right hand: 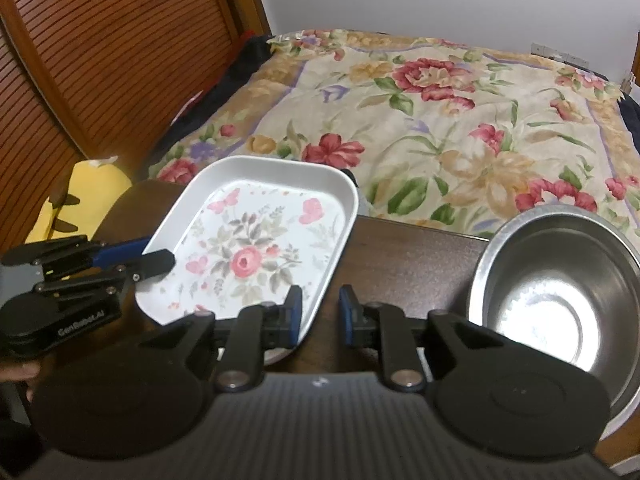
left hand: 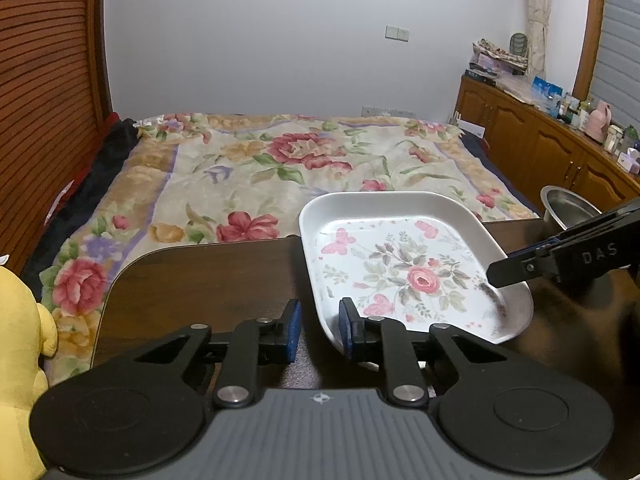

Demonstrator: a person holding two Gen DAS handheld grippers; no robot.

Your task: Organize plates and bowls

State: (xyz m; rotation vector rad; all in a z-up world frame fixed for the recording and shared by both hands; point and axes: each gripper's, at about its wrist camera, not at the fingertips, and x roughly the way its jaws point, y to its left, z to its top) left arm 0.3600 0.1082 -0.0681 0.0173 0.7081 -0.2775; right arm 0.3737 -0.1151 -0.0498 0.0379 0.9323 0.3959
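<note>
Your left gripper (left hand: 320,320) nearly closed, pinching plate (left hand: 360,204) by near-left rim. Right gripper (right hand: 320,312) likewise on right rim. Two-sided hold likely keeps it level for lifting. Plate at far edge of table (left hand: 200,280), bowl (right hand: 552,280) right of it, bed (left hand: 260,160) beyond.

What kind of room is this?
Most likely a bedroom: a big bed with a flowery blanket fills the middle, a wooden cabinet crowded with bottles runs along the wall, and a curtain hangs in the corner.
</note>
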